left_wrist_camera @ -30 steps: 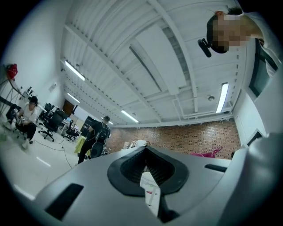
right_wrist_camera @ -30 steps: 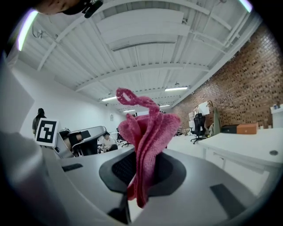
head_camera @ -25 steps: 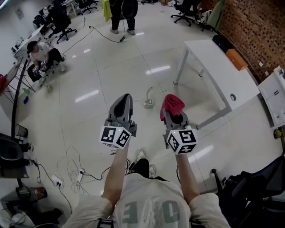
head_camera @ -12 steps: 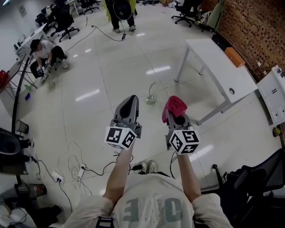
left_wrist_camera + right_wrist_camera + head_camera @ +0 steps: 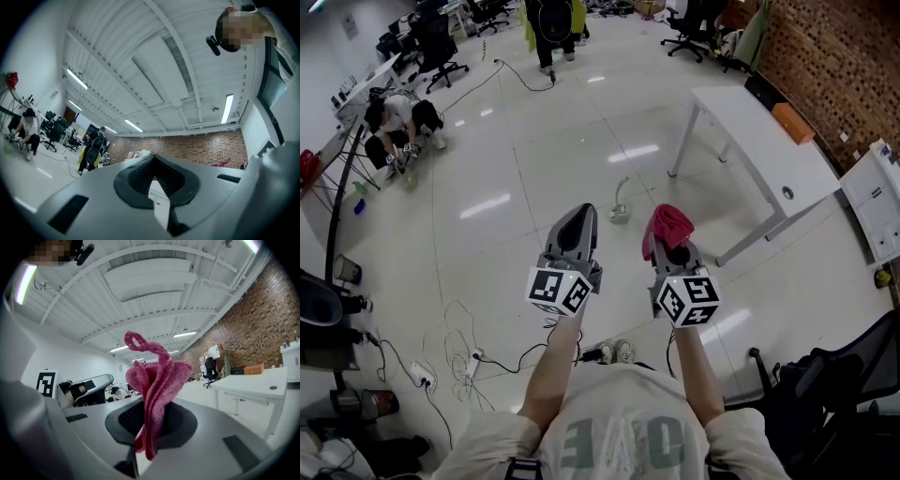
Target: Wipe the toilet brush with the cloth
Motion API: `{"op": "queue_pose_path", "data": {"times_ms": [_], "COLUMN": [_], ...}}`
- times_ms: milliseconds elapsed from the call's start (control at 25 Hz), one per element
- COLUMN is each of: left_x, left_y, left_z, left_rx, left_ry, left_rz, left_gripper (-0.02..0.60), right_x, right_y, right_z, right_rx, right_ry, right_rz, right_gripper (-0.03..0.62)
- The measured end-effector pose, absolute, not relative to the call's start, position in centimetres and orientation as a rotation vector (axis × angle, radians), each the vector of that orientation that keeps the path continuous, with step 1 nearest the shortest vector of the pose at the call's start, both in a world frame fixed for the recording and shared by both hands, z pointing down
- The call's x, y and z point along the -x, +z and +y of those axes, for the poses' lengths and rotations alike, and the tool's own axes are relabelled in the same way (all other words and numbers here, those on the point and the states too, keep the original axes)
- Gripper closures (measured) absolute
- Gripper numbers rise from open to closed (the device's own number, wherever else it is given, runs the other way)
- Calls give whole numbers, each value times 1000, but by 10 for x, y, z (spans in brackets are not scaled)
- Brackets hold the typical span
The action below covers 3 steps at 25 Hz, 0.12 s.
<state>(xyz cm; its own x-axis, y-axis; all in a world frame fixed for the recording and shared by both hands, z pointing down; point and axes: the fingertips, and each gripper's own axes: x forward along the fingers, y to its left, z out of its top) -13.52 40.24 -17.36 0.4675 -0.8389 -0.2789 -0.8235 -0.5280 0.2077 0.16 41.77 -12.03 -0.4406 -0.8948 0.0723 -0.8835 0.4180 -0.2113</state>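
Left hand-held gripper (image 5: 580, 214), at 11 o'clock from the torso: jaws together, nothing between them, per left gripper view. Right hand-held gripper (image 5: 668, 246), at 1 o'clock: clamped on pink cloth (image 5: 666, 223); right gripper view shows the cloth (image 5: 157, 390) bunched upright between the pads. Toilet brush (image 5: 619, 208) on floor at 12 o'clock, beyond both tips, apart from them; seen in head view only. White desk (image 5: 769, 141) at 2 o'clock.

Glossy white tiled floor (image 5: 534, 169), streaked with lamp glare. Near the middle, standing on the tiles, a white toilet brush in its holder (image 5: 620, 214). Off to the right, a white rectangular table (image 5: 750, 131) bearing an orange box (image 5: 793, 123). At lower left, tangled thin cables (image 5: 455, 342) beside a white power strip (image 5: 419, 379).
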Motion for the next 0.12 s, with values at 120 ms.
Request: {"op": "queue_pose_path", "data": {"times_ms": [120], "left_x": [137], "left_y": [-175], "left_z": [407], "left_rx": [-2666], "left_ry": [-533], "left_rz": [-1510], "left_gripper": [577], "right_x": [4], "right_y": [-125], "right_z": [421], "right_rx": [1622], "right_ry": [-330], "right_rz": [2602], "right_gripper": [563]}}
